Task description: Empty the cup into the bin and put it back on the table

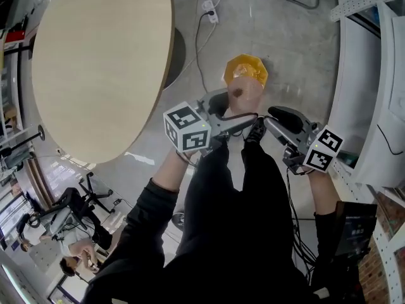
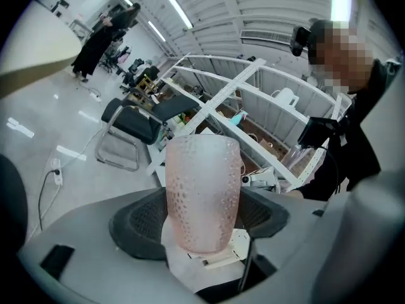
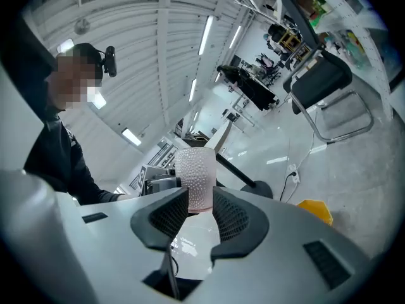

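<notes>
Cup (image 1: 245,95) is hanging over the yellow bin (image 1: 245,68), your left claw (image 2: 201,219) and right claw (image 3: 200,202) both clamping it, surface (image 1: 95,62) lying leftward.

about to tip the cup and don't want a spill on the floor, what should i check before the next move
1. Left gripper grip on the cup: ok, jaws pressed on its sides.
2. Right gripper grip: ok, its jaws sit on the cup from the opposite side.
3. Cup lined up with the yellow bin: ok, in the head view it sits over the bin's near rim.
4. What is in the cup: cannot tell, the frosted dimpled wall hides the inside.
5. Place to set it back: ok, the round table shows bare wood at the person's left.
</notes>
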A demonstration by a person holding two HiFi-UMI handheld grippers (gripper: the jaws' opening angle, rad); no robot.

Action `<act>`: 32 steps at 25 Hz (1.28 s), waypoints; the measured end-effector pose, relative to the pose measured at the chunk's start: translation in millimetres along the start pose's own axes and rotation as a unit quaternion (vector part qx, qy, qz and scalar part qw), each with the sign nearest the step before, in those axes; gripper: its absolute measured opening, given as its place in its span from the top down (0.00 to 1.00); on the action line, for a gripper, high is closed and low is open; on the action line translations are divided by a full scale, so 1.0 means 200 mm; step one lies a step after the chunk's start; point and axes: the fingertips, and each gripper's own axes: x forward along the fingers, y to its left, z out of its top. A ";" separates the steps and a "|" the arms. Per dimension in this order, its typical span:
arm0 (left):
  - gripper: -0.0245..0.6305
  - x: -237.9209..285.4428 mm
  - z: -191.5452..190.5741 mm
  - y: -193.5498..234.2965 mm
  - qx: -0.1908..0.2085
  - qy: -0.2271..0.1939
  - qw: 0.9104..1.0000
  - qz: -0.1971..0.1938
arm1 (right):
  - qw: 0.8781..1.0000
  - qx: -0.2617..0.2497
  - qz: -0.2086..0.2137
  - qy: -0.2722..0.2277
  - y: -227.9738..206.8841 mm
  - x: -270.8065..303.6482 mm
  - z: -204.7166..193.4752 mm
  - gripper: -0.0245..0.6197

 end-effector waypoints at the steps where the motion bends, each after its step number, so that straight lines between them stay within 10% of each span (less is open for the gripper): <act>1: 0.44 -0.02 0.03 -0.03 0.016 -0.001 1.000 0.007 | 1.000 -0.008 -0.006 0.001 0.02 0.00 0.02 0.77; 17: 0.44 -0.43 0.51 -0.46 0.192 -0.088 0.966 0.151 | 0.991 -0.120 -0.050 0.023 0.46 0.06 0.38 0.81; 32: 0.44 -1.09 0.73 -0.69 0.235 -0.214 0.885 0.339 | 0.980 -0.194 -0.010 0.052 0.89 0.31 0.49 0.82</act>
